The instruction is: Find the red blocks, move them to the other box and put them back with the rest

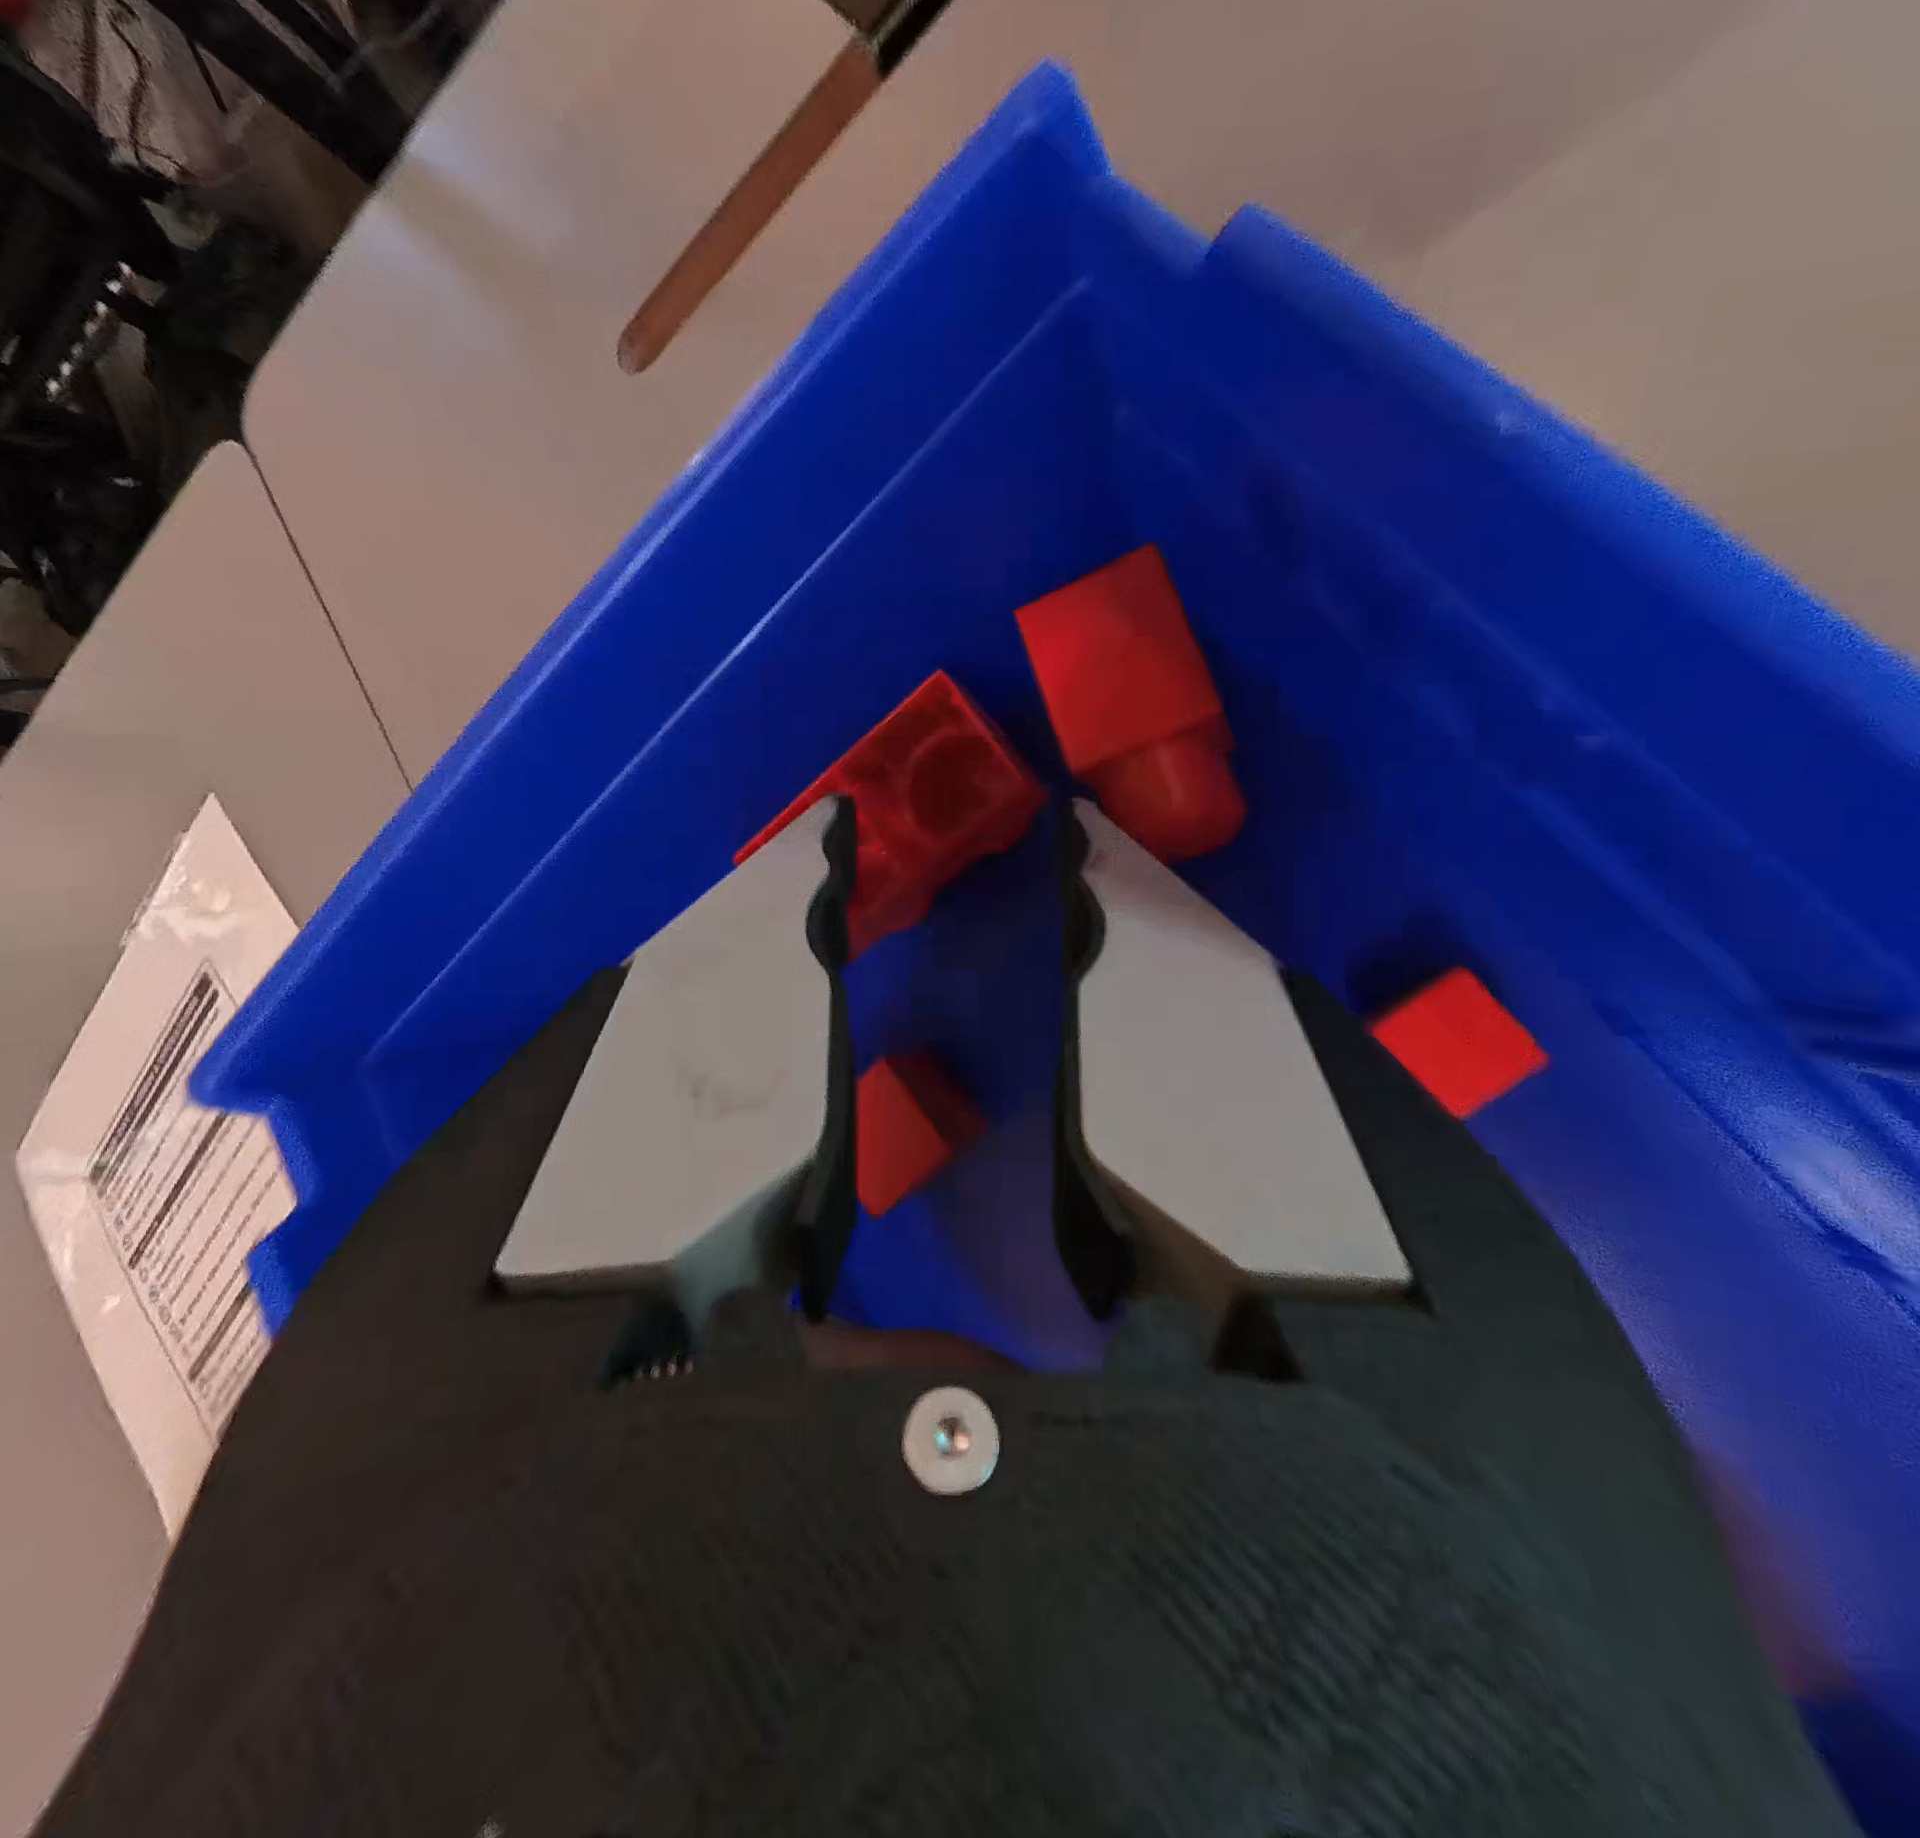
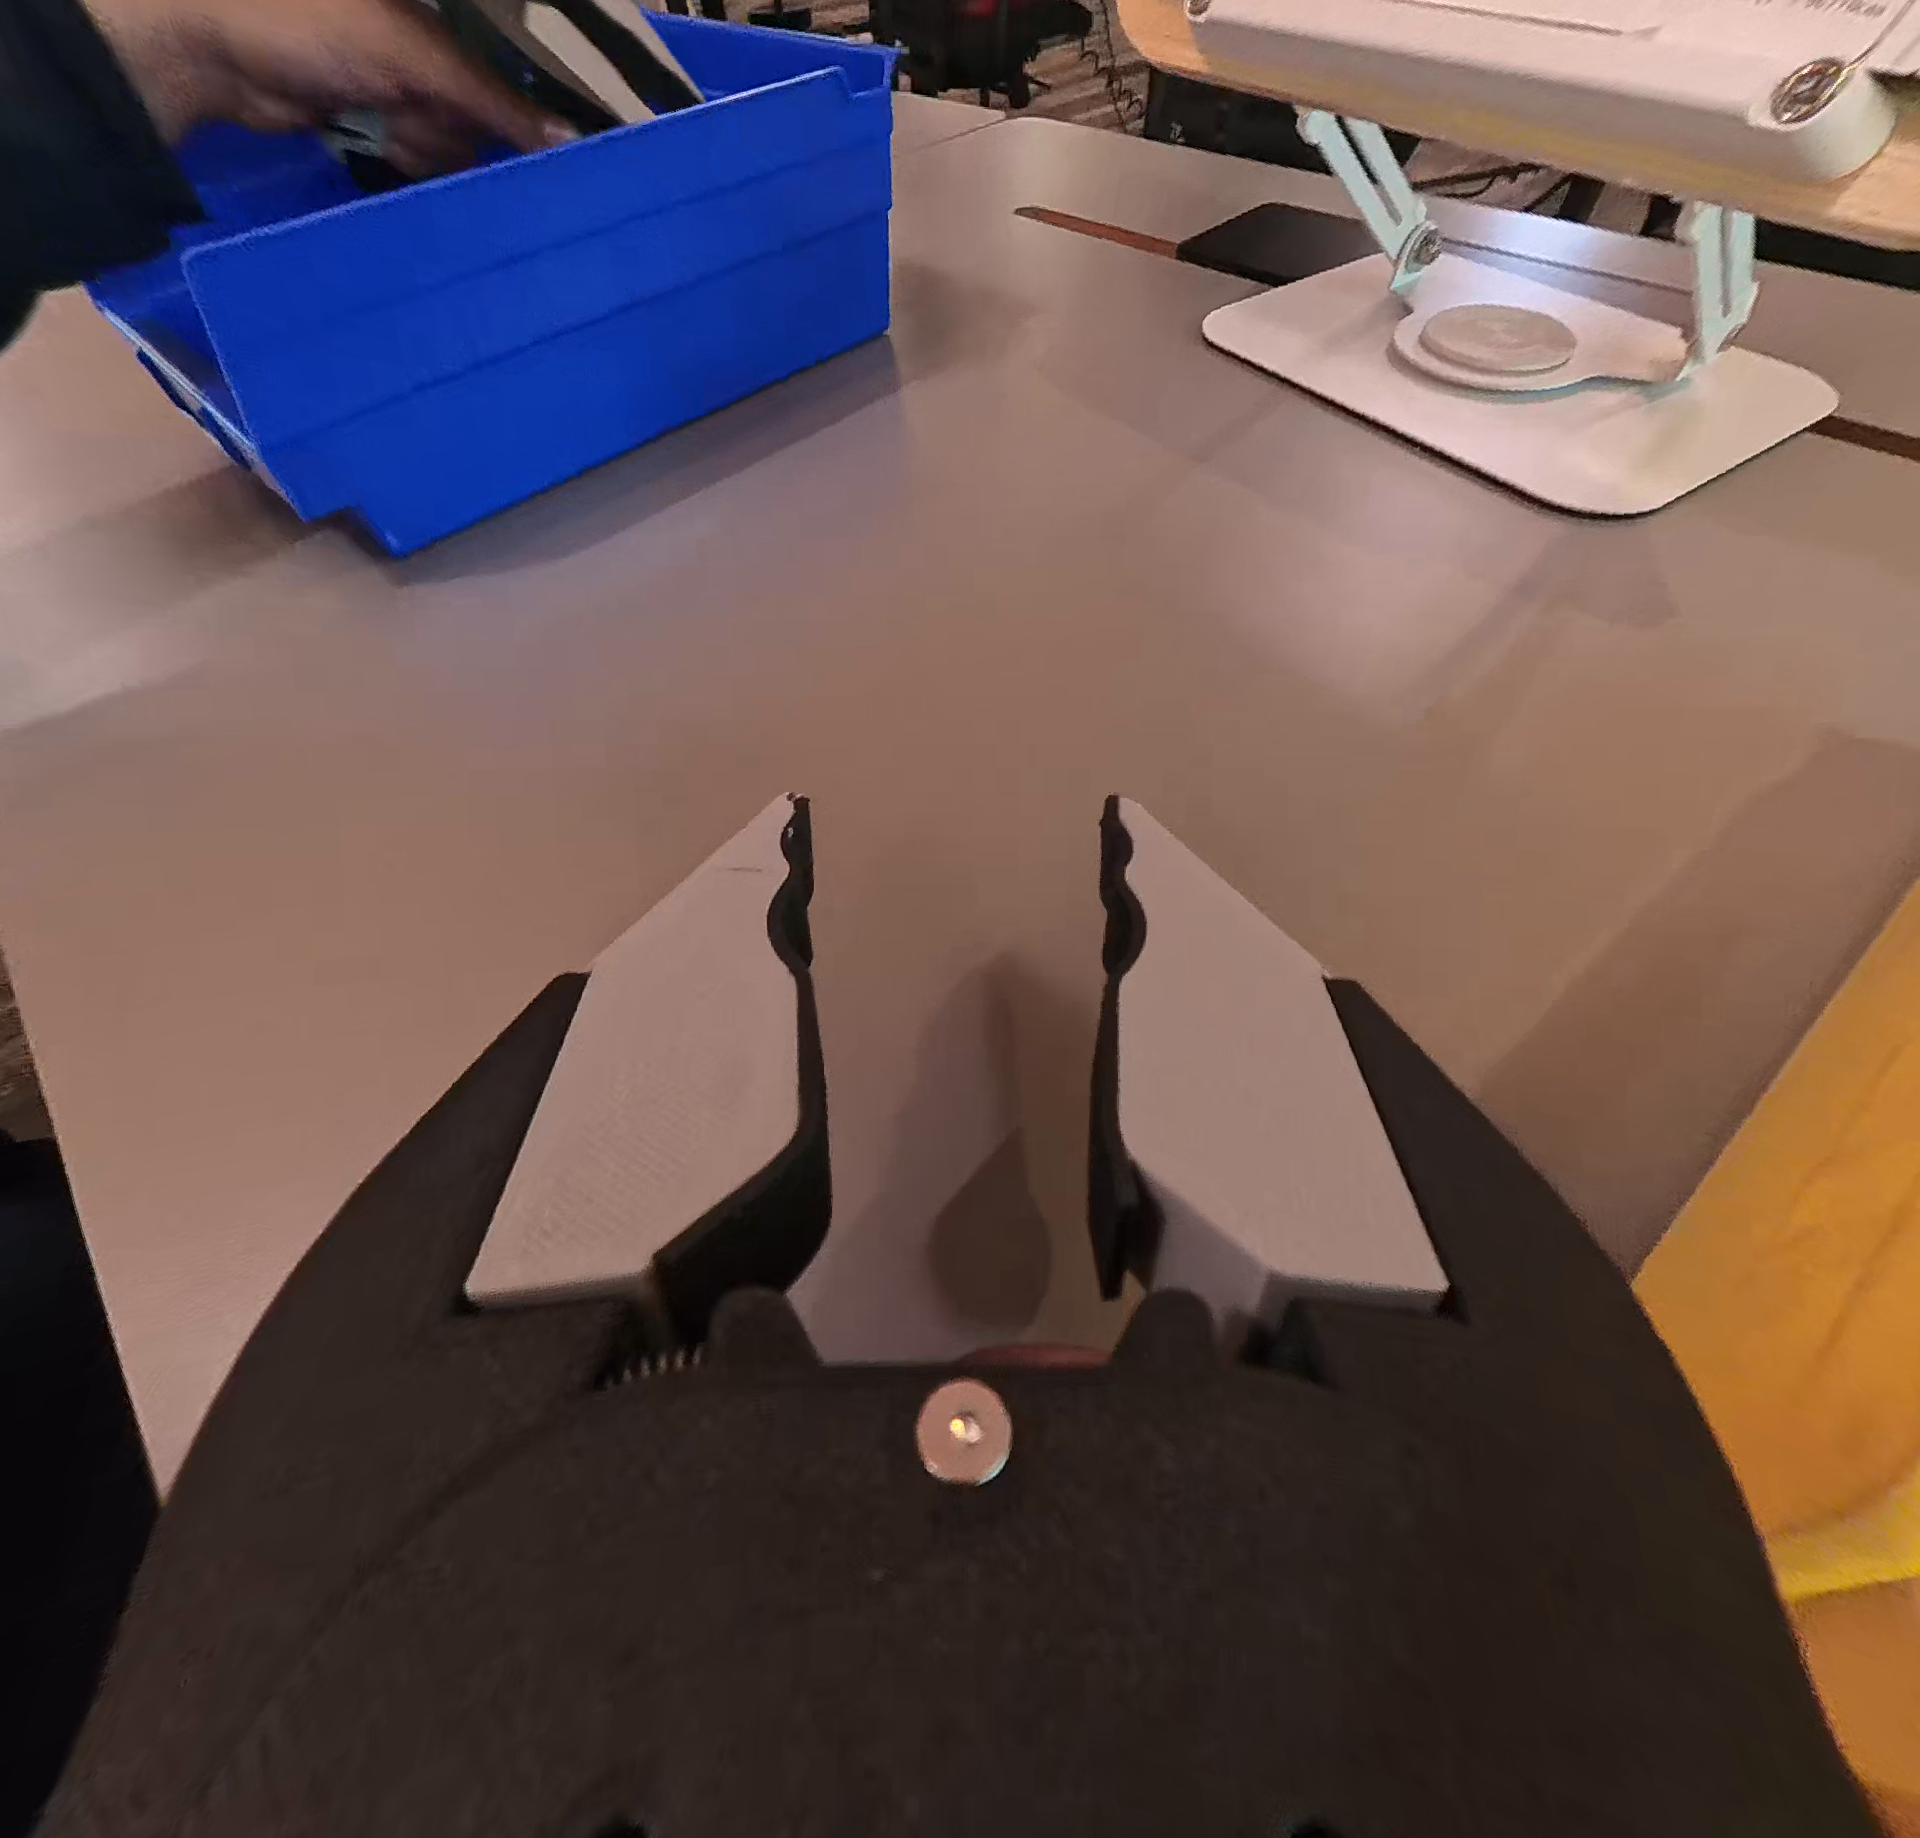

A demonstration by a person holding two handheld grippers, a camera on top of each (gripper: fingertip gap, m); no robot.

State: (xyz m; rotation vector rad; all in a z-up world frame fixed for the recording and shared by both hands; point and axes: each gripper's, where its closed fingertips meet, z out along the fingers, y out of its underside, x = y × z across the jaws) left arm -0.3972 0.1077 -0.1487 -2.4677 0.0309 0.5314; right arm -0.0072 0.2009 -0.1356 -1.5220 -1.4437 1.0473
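Observation:
My left gripper [image 1: 956,806] is open and reaches down into a blue box [image 1: 1558,583], near its corner. Several red blocks lie on the box floor. One block with a round hollow [image 1: 935,801] is at the left fingertip, partly under it. One block with a stud [image 1: 1132,697] lies just beyond the right fingertip. A third [image 1: 914,1128] shows in the gap between the fingers, and a fourth [image 1: 1455,1040] lies to the right. My right gripper [image 2: 956,812] is open and empty, over the bare grey table. The blue box [image 2: 540,323] stands far left of it, with the left gripper [image 2: 582,32] inside.
A person's hand and dark sleeve [image 2: 208,53] hold the left gripper. A white stand [image 2: 1517,375] carrying a board with papers stands at the back right. A yellow surface [image 2: 1808,1269] borders the table on the right. A bagged printed sheet [image 1: 156,1113] lies left of the box.

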